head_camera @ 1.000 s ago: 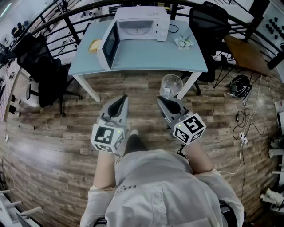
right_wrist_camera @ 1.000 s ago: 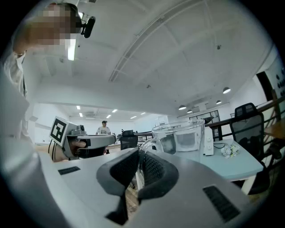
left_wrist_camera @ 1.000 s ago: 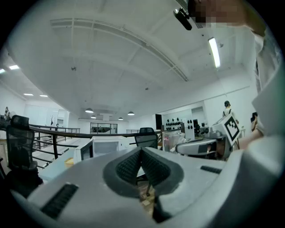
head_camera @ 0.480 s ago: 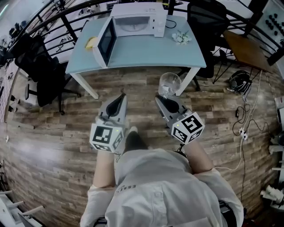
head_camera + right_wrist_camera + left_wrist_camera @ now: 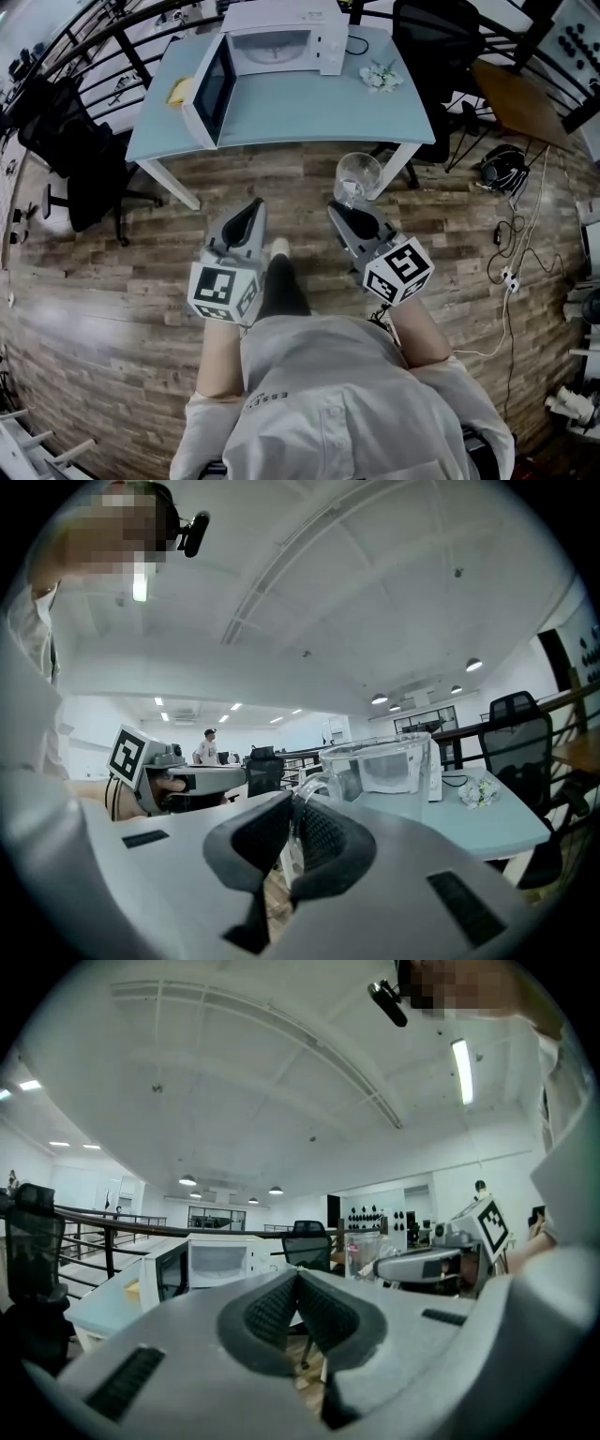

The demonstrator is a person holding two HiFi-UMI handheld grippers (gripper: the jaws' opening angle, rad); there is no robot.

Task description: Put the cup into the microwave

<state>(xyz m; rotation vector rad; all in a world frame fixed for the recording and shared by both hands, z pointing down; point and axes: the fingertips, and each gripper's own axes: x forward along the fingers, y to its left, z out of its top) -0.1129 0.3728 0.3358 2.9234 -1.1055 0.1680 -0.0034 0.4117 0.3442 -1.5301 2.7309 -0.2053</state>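
We can read only one piece of print: small dark letters point(image 5: 266, 398), seemingly "ESSE", on the front of the person's white shirt point(image 5: 337, 412). Whatever follows them is too small for us to tell. The control panel of the white microwave oven point(image 5: 281, 37) is too small to read.

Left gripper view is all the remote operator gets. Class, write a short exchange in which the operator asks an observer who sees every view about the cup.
Operator: How is the cup held?
Observer: The right claw is shut on its handle.
Operator: Is the cup over the table?
Observer: No. In the head view it shows over the wooden floor, short of the table's near edge.
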